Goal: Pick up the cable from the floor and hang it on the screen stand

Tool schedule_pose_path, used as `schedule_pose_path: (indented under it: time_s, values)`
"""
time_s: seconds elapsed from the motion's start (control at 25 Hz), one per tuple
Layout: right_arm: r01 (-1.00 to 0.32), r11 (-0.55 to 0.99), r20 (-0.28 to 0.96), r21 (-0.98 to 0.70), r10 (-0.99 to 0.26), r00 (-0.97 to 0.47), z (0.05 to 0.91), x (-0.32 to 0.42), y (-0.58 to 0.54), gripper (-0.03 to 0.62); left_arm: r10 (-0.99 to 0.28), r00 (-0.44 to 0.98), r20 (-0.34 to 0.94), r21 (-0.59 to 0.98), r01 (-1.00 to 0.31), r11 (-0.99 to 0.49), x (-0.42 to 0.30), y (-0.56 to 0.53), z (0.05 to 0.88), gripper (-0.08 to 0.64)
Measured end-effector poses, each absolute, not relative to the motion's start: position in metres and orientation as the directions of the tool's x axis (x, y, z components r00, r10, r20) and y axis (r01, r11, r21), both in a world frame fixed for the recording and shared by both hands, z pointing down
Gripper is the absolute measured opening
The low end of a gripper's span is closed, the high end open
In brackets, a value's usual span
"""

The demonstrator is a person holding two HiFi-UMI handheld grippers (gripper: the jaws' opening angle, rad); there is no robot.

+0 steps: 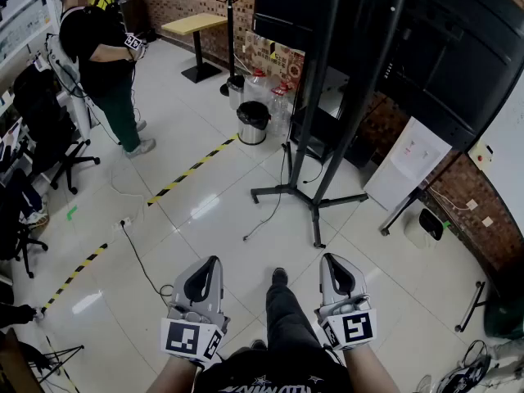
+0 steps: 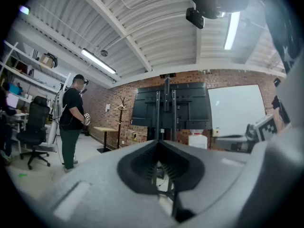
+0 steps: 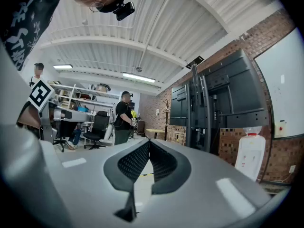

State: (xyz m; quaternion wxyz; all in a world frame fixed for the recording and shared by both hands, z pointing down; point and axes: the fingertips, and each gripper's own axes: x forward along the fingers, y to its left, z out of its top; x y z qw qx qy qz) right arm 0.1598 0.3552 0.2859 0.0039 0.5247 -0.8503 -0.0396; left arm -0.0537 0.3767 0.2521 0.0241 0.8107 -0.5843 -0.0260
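While both grippers are held low and level in front of the person's body, neither has anything in it: the left gripper point(image 1: 214, 265) shows its jaws meeting at the tips in the left gripper view, with only floor and stand visible through the hollow behind them, and the right gripper point(image 1: 329, 261) has its jaws pressed together the same way on nothing. This looks like a carrying posture for walking up to the work, not for grasping, so the task seems to be at its very start. A black cable point(image 1: 137, 256) lies on the pale tiled floor just ahead and to the left of the left gripper, running from a small plug block toward the person's feet. It is probably the one to lift, though a thinner lead point(image 1: 264, 223) also trails from the screen stand point(image 1: 315, 196) onto the tiles, and I cannot say for certain which is meant. The stand rises ahead, slightly right, its black legs spread flat on the floor and the dark screen point(image 1: 458, 47) mounted above, well apart from the floor cable. A bystander point(image 1: 105, 56) stands far left, clear of the route. I judge that a gripper must open and dip toward the floor first.
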Motion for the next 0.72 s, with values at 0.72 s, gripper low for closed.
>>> schedule_pose_path:
  time_s: [0.72]
  values:
    - [-0.842,0.539,-0.041,0.005,-0.841,-0.539,0.323,0.158,0.093,0.006,-0.989,0.149,0.000,-0.025,-0.988,-0.149,-0.074,0.145,0.262,0.005]
